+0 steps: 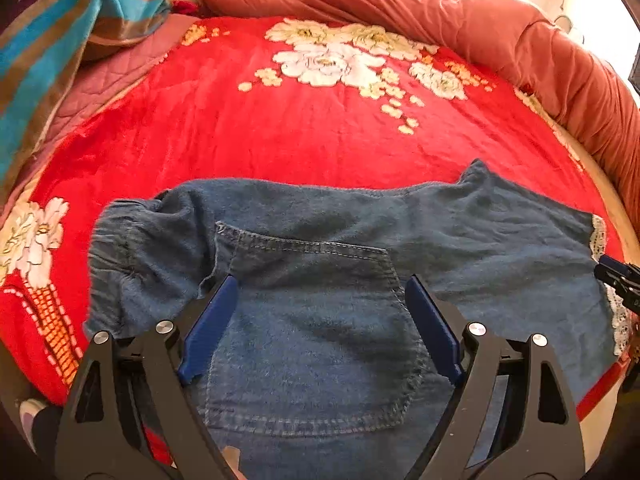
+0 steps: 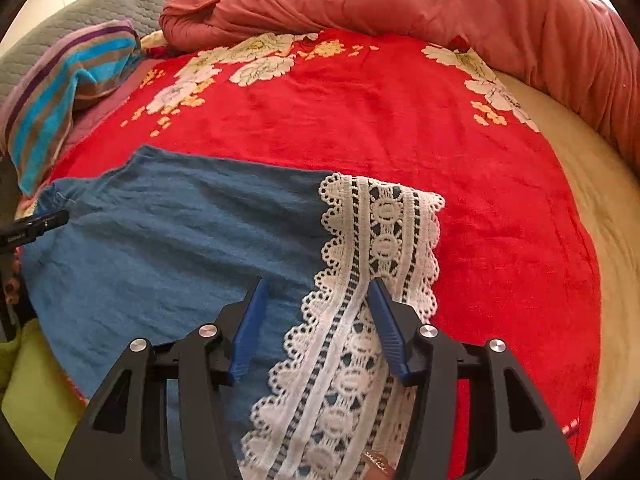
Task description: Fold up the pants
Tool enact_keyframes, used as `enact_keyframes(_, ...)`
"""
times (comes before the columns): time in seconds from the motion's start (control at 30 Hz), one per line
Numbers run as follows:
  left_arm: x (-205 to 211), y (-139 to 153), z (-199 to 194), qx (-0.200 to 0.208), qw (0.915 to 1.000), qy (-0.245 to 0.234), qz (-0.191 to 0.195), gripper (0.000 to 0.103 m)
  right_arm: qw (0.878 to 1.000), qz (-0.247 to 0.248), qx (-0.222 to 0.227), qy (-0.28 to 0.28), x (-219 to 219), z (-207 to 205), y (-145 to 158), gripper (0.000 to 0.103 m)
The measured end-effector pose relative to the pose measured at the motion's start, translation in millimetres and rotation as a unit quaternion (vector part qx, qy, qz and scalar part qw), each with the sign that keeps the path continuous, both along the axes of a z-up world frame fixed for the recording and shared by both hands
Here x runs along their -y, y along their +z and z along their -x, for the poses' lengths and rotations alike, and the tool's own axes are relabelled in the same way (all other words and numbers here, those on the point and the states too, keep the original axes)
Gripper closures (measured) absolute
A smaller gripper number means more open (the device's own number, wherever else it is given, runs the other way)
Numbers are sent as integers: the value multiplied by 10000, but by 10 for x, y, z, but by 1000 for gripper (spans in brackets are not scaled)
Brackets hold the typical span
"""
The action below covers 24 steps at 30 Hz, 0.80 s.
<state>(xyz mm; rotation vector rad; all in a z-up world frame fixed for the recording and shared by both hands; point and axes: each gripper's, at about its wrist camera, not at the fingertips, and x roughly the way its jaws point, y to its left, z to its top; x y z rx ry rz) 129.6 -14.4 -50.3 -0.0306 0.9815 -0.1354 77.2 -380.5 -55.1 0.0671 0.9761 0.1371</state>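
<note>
the blue denim pants with a white lace hem [image 1: 320, 240] run off the bottom edge of the left wrist view, so their near side is unseen, and the stitched back pocket [image 1: 312, 340] is partly covered by the black frame of the left hand-held gripper [image 1: 320, 328]. in the right wrist view the lace band [image 2: 380, 240] also leaves the bottom edge, behind the right hand-held gripper [image 2: 316, 328]. a fingertip [image 2: 376, 462] shows there, the rest of the hand cut off. the striped blue and brown blanket [image 1: 60, 40] is cropped by the lens rim. the salmon quilted duvet [image 1: 480, 32] hides the bed's far side.
</note>
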Motion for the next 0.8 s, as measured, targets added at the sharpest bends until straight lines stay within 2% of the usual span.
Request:
enact_keyframes(0.2,-17,210,144,177,9998,40,73,19,9998,-122,178,-21,13,192,184,43)
enact_keyframes(0.27,-9,292,205,265,9996,40,75,15,9996,-141,228,-38,21,232,245,36)
enact_keyframes(0.3,-3,321,227,290,9995,37,87,14,9996,-127,260,-49,26,252,278,30)
enact_keyframes(0.57,133,521,450,475,9987,-144,134,11,9979,-15,645,-20,35,469,598,29)
enact_keyframes(0.7,378,443,572,227,9984,-446,243,11,9972,102,731,138,-48,581,690,29)
enact_keyframes(0.8,622,352,638,118,9970,-764,25,11,9968,136,730,306,-141,641,702,29)
